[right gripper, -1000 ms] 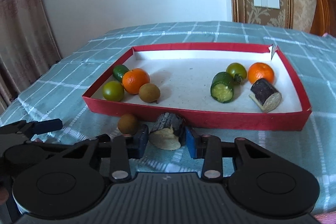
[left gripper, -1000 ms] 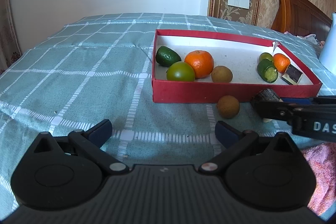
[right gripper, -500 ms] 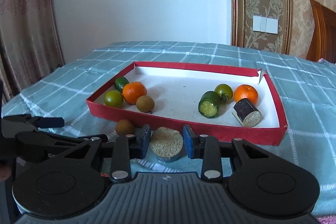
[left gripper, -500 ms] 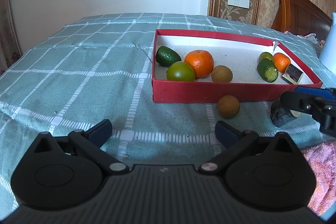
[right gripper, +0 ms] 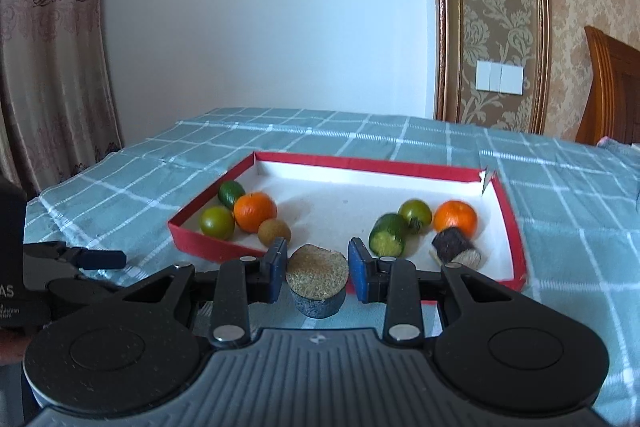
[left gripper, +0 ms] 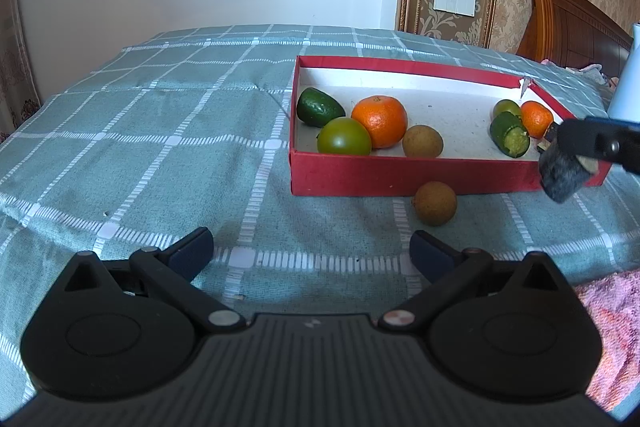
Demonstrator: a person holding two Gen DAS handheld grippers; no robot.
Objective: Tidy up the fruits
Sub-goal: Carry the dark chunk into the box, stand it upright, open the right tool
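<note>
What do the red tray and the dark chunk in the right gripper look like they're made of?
Red tray: likely cardboard, with matte red outside, white inside and a torn, peeled far corner. Dark chunk held by the right gripper: possibly foam or a cut eggplant piece, with dull speckled dark skin and a grainy tan cut face; unclear which.

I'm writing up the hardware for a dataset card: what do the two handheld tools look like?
Both match: the left tool and right tool have matte black plastic bodies with a ribbed grey centre panel, two round housings, silver pivot pins and black linkage arms ending in dark blue pads. White lettering marks the left one's side. No cables or sleeves show.
</note>
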